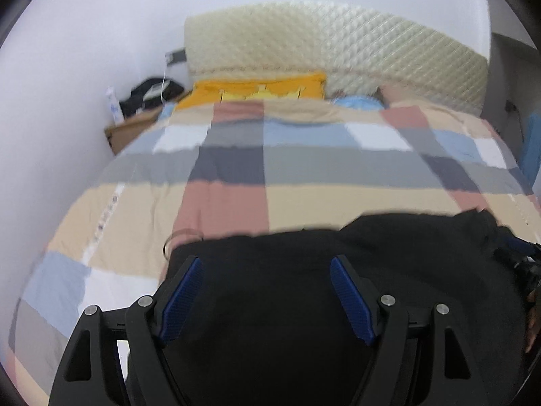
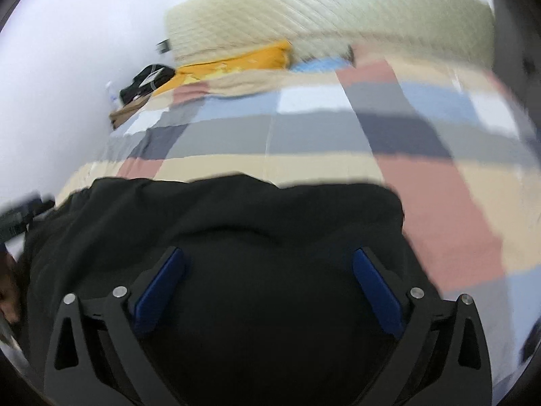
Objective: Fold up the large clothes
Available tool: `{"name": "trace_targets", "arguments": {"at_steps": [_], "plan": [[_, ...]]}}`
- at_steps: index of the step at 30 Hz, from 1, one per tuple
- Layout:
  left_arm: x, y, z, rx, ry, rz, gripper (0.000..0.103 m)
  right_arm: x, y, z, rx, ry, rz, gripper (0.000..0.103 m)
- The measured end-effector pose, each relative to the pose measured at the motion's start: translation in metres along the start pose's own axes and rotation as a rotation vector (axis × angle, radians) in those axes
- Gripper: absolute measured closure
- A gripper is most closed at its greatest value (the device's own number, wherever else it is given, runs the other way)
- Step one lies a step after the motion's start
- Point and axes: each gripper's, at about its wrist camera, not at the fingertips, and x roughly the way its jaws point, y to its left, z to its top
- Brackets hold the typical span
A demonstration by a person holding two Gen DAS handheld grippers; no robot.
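Black fabric garment (image 1: 304, 270) lies on the pastel checked quilt (image 1: 236, 169); left gripper (image 1: 267, 264) and right gripper (image 2: 268, 253) both spread above it, pinching nothing.

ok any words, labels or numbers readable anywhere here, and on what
None can be read.
Strip of small marks along the quilt: print of some kind, too blurred to read.
Bottle on the bedside box: bluish label, too small and blurred.
Yellow pillow: pale design, no letters made out.
Black garment under both grippers: no print visible.
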Motion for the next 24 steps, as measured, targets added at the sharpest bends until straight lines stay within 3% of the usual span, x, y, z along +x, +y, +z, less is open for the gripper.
{"name": "trace_targets", "arguments": {"at_steps": [3, 8, 15, 19, 22, 24], "plan": [[0.018, 0.004, -0.014, -0.015, 0.067, -0.031, 0.026, 0.009, -0.006, -0.005, 0.039, 0.019, 0.031, 0.003], [0.022, 0.006, -0.024, -0.032, 0.073, -0.063, 0.024, 0.017, 0.007, -0.015, -0.014, -0.015, 0.005, 0.001], [0.02, 0.0, -0.022, -0.02, 0.054, -0.005, 0.019, 0.011, 0.006, -0.015, 0.003, 0.007, -0.014, 0.0], [0.002, 0.006, -0.016, -0.058, 0.054, -0.008, 0.019, -0.027, 0.019, -0.016, -0.036, -0.028, -0.039, 0.0], [-0.032, 0.004, -0.007, -0.074, 0.024, 0.045, 0.019, -0.068, 0.027, -0.019, -0.059, -0.085, -0.03, 0.0], [-0.063, -0.001, 0.002, -0.068, -0.014, 0.041, 0.019, -0.095, 0.033, -0.016, -0.063, -0.123, -0.044, 0.0]]}}
